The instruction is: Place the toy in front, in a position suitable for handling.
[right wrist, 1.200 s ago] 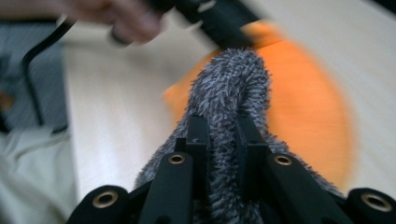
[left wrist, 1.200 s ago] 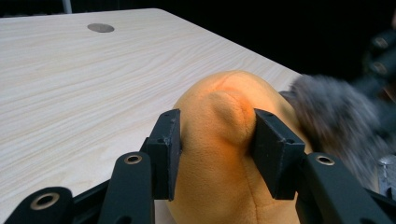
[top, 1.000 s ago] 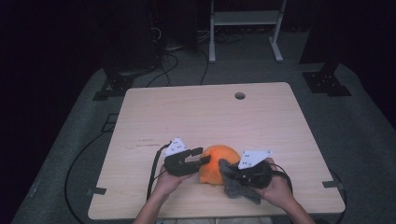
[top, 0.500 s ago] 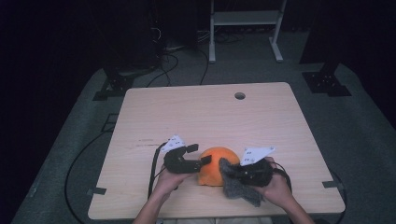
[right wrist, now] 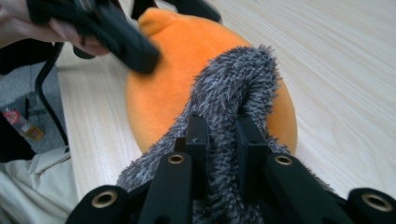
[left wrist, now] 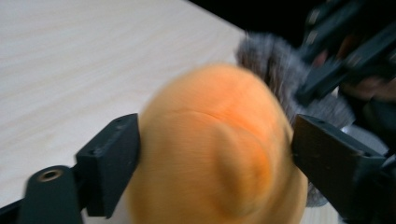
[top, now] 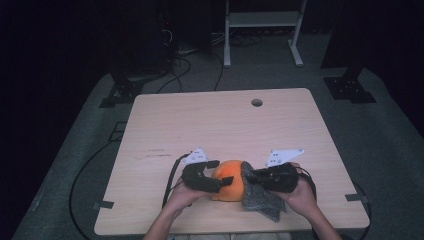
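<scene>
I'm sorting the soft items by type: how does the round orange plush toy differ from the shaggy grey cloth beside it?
The round orange plush toy is smooth and plump; the shaggy grey cloth is long-piled and limp. The toy sits between the left gripper's jaws, which have just been opening; the cloth is pinched in the right gripper. Both are soft and touch each other.

Dark lab: bare wooden table, floor cables, metal stand.

Black grippers (brass-ringed screw holes); white three-cornered plates; black cables.
</scene>
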Action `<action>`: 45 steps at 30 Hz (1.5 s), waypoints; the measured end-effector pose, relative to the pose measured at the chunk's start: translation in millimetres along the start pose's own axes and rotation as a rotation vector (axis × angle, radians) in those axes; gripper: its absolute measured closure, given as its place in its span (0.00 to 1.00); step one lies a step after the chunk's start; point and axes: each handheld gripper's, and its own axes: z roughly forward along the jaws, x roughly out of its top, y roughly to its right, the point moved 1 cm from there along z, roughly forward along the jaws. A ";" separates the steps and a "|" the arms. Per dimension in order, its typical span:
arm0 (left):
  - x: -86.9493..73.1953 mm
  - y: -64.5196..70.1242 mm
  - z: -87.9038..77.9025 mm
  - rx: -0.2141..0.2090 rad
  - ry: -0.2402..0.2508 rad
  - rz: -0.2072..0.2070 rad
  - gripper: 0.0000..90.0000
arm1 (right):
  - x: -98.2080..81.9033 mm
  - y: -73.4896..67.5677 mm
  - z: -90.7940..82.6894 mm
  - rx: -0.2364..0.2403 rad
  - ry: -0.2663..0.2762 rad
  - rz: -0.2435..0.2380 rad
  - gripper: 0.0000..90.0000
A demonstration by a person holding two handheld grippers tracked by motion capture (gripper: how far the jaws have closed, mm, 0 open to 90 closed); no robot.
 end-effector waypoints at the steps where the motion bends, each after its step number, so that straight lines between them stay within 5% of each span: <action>1: -0.5 1.4 2.1 0.016 -0.008 0.017 0.17 | 1.4 -1.8 0.0 -0.006 -0.001 -0.009 0.86; 4: 1.9 4.7 -1.7 0.057 0.007 0.069 0.31 | 1.0 -3.5 0.2 -0.019 -0.003 -0.015 0.86; 8: 3.6 18.9 -6.1 0.119 0.109 0.276 0.42 | 4.4 -4.8 -6.6 -0.036 0.022 -0.026 0.86; 10: 4.5 20.4 -7.8 0.124 0.131 0.334 0.43 | 6.5 -4.5 -12.3 -0.073 0.058 -0.025 0.86; 13: -1.1 13.2 -4.0 0.068 0.090 0.285 0.37 | 5.9 3.6 -13.2 -0.061 0.076 0.033 0.86; 16: 1.9 6.2 -7.2 0.048 0.102 0.177 0.21 | -0.7 3.8 -0.7 -0.028 0.039 0.044 0.86; 18: 5.2 4.5 -12.2 0.035 0.145 0.140 0.21 | 1.7 -4.3 2.2 -0.003 0.034 0.018 0.86; 22: -1.6 5.3 -11.6 0.043 0.110 0.186 0.39 | 5.9 -15.8 3.9 -0.027 0.016 -0.049 0.86; 29: -8.0 -5.4 -18.4 0.017 0.116 0.136 0.40 | -16.1 11.6 -2.4 -0.015 -0.045 0.080 0.87; 34: -7.6 -0.6 -15.5 0.004 0.108 0.167 0.40 | -0.6 3.4 -7.0 -0.001 0.051 0.054 0.87; 37: -6.8 -0.9 -17.3 0.001 0.095 0.166 0.40 | 0.7 2.7 -1.5 0.013 0.032 0.048 0.86; 42: 0.0 -2.8 -21.3 0.024 0.047 0.109 0.27 | -15.6 16.9 0.4 0.057 -0.054 0.126 0.86; 45: 0.2 -3.8 -16.5 -0.009 0.004 0.043 0.21 | -17.8 18.5 -1.1 0.066 -0.058 0.139 0.86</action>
